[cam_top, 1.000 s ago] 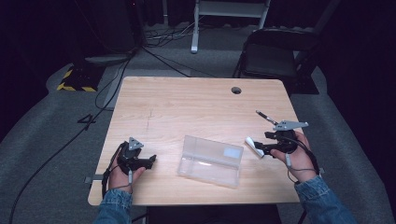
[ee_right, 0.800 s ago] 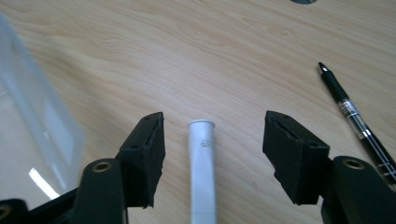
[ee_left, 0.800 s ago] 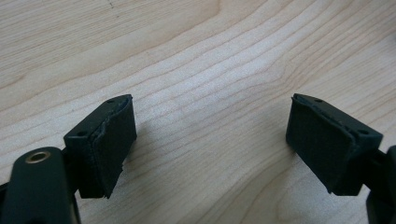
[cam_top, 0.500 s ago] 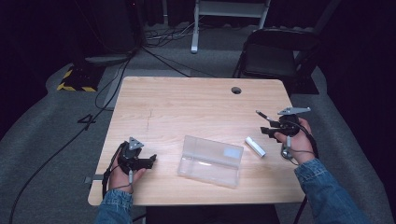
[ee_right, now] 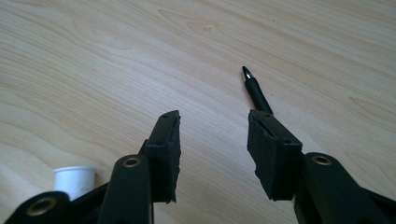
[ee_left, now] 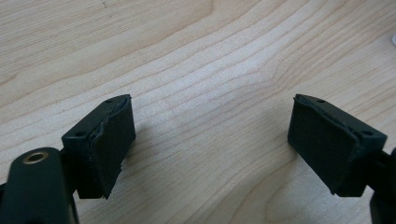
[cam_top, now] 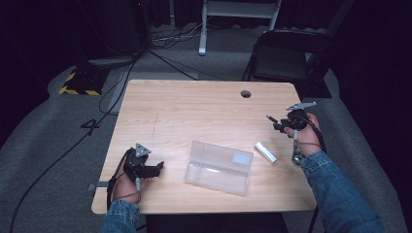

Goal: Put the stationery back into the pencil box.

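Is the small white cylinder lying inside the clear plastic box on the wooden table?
No, the small white cylinder lies on the wooden table just right of the clear plastic box.

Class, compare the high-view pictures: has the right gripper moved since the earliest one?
Yes. The right gripper has drawn away from the white cap, toward the table's far edge and its round hole; its jaws have been closing, nothing between them.

Blue denim sleeves (cam_top: 340, 194) are worn on both forearms. Each hand carries a black gripper: left gripper (cam_top: 158, 168) and right gripper (cam_top: 270, 119), each topped by a grey three-cornered plate, trailed by black cable, with brass-coloured rivets at the jaws.
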A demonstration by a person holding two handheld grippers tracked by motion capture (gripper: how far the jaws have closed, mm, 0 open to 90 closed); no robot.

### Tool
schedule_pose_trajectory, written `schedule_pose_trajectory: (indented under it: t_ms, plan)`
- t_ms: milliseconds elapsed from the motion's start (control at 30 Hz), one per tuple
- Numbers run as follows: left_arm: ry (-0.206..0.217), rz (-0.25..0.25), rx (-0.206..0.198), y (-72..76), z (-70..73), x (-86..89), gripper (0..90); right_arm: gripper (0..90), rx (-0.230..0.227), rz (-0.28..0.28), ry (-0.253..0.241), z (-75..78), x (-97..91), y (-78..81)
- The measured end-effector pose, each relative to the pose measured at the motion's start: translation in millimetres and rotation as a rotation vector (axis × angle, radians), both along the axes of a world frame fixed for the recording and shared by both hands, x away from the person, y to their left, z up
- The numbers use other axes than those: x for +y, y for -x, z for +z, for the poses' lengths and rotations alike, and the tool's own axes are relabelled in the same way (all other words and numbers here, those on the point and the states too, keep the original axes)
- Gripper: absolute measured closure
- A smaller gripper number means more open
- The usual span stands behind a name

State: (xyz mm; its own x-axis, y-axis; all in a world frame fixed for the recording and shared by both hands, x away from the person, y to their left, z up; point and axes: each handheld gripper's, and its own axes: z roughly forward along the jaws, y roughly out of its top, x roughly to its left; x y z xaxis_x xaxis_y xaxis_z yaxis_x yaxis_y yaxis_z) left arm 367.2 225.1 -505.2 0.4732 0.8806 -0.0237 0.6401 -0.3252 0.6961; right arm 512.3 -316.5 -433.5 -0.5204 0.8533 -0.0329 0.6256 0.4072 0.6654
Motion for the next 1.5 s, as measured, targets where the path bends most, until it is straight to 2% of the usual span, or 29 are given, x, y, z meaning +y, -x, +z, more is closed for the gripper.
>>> schedule_pose_trajectory:
  t_ms: [67, 133, 167, 267, 433, 567, 633, 900, 1100, 1233, 1500]
  plan:
    - [0.002, -0.001, -0.001, 0.3, -0.1, -0.5, 15.9, 55.5, 0.01, -0.021, 0.005, -6.0, -2.1, -11.1]
    - [-0.01, -0.02, -0.003, 0.7, 0.4, -0.2, 15.9, 55.5, 0.016, -0.025, 0.001, -7.6, -2.3, -13.5]
    - [-0.002, -0.019, 0.0, 1.4, 0.1, -1.3, 15.9, 55.4, 0.022, -0.033, 0.003, -12.3, -2.8, -19.8]
    - [-0.003, -0.025, -0.002, 1.4, 0.1, -1.3, 15.9, 54.4, 0.024, -0.041, 0.003, -18.0, -3.8, -25.6]
    - [-0.003, -0.025, -0.001, 1.4, 0.1, -1.2, 15.9, 51.4, 0.016, -0.056, 0.036, -31.5, -8.5, -42.7]
    - [-0.001, -0.025, 0.0, 1.4, 0.0, -1.2, 15.9, 51.7, 0.02, -0.061, 0.026, -34.7, -9.5, -48.6]
    - [0.0, -0.025, 0.0, 1.4, 0.0, -1.2, 15.9, 53.2, 0.036, -0.063, 0.014, -39.8, -9.3, -54.8]
    - [-0.001, -0.026, 0.002, 1.3, 0.2, -1.0, 16.0, 57.6, 0.054, -0.071, 0.008, -50.8, -9.7, -61.1]
    - [0.002, -0.026, 0.003, 1.4, 0.1, -1.0, 16.0, 74.3, 0.06, -0.05, -0.001, -50.1, -8.3, -61.1]
    - [0.002, -0.026, 0.003, 1.4, 0.1, -1.0, 15.9, 80.0, 0.082, -0.045, 0.001, -48.4, -4.3, -61.0]
    - [0.001, -0.027, 0.003, 1.4, 0.1, -1.0, 15.9, 81.1, 0.11, -0.068, 0.013, -45.8, -0.2, -59.9]
